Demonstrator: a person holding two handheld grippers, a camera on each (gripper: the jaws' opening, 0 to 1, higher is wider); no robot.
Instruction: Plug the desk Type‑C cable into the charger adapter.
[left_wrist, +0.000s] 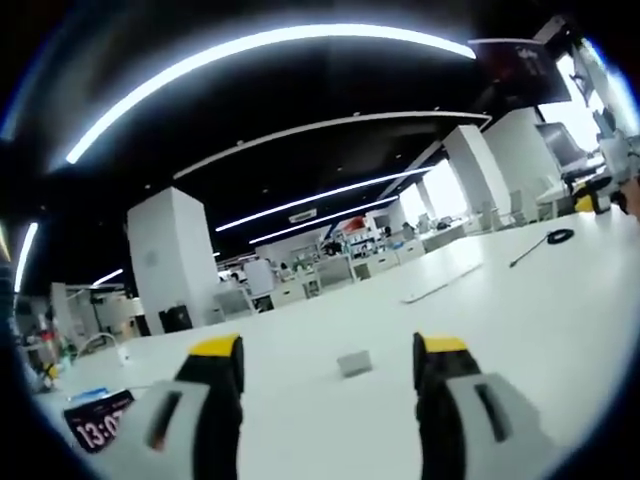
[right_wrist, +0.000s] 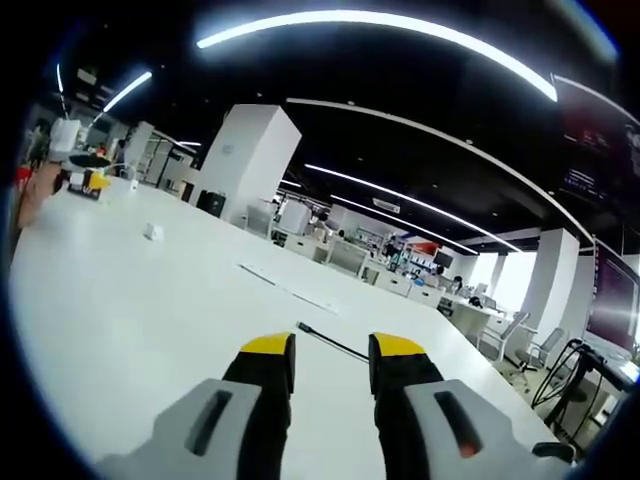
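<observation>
You are working over a broad white desk (left_wrist: 560, 330) in an open office, and both task pieces lie loose on it, well apart from each other. In the left gripper view your left gripper (left_wrist: 328, 365) stands released, its yellow-tipped black jaws spread wide with nothing between them, and the small white block-shaped charger adapter (left_wrist: 354, 363) sits on the desk just beyond them, roughly centred in the gap. In the right gripper view your right gripper (right_wrist: 331, 362) is likewise let go and empty, and the thin black Type-C cable (right_wrist: 333, 343) has its free end lying just past the jaw tips, running away between them. The step in hand looks like the two pick-ups, so bring each claw down square over its piece: take the adapter by its flat sides so the port stays exposed, and pinch the cable close behind the plug so it will not flex when pushed home. Which face of the adapter carries the port is too small to tell, the plug end is only a dark speck, and the cable's coiled far end (left_wrist: 560, 236) is blurred near the desk's edge.
</observation>
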